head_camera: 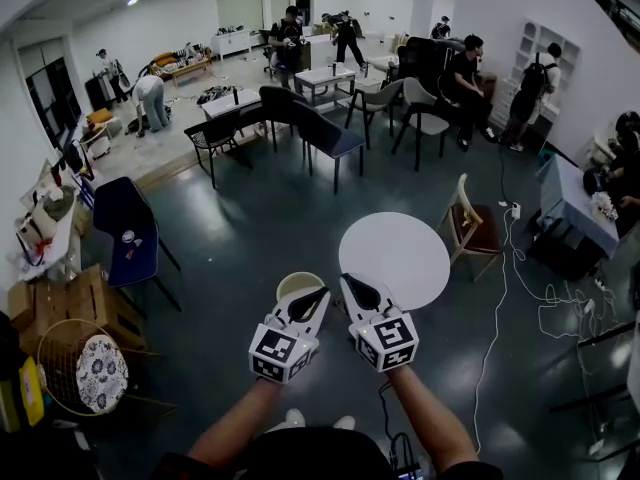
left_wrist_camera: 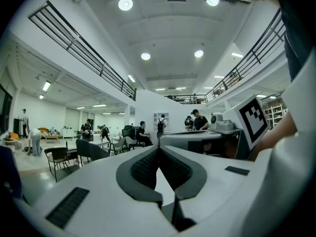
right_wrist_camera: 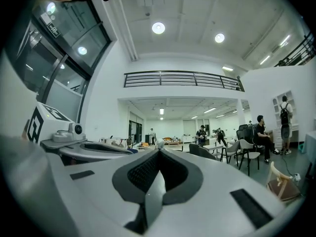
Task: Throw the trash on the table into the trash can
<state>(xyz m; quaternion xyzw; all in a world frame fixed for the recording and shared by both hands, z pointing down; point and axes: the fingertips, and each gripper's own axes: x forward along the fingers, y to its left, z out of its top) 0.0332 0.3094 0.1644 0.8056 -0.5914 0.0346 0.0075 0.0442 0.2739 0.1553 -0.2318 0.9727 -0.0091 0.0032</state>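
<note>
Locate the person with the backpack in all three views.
Head view: person with the backpack, upper right, at the white shelf.
Left gripper view: same person, small, near centre.
Right gripper view: same person, far right, mid-height.
Shared landmark: the white shelf they stand at.

trash can (head_camera: 290,284) half hidden behind left gripper (head_camera: 324,292), its inside unseen, round desk (head_camera: 400,258) near edge covered by right gripper (head_camera: 347,281), forearms (head_camera: 235,430) cut by bottom edge
</note>
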